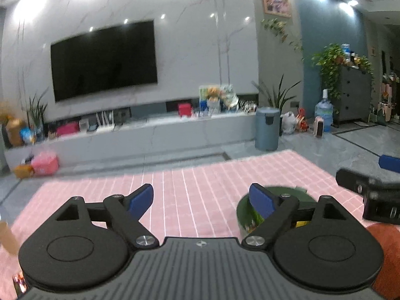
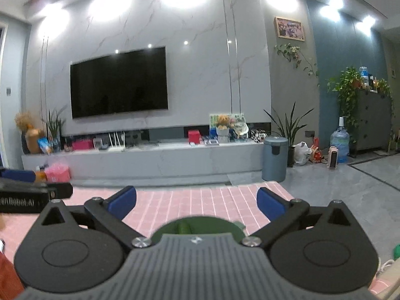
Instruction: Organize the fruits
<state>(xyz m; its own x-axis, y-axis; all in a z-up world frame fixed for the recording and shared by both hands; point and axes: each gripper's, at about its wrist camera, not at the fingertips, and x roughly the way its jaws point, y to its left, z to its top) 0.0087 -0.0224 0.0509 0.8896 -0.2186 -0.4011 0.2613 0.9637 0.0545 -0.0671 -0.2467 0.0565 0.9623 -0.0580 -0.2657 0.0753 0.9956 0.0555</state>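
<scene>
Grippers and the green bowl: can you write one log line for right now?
left gripper: open, empty | right gripper: open, empty | green bowl: on pink checked cloth, beside left gripper

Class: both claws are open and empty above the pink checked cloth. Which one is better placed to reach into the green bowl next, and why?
Probably the right claw: the green bowl sits centred just below its open fingers. From the left claw the bowl lies off behind its right finger.
</scene>
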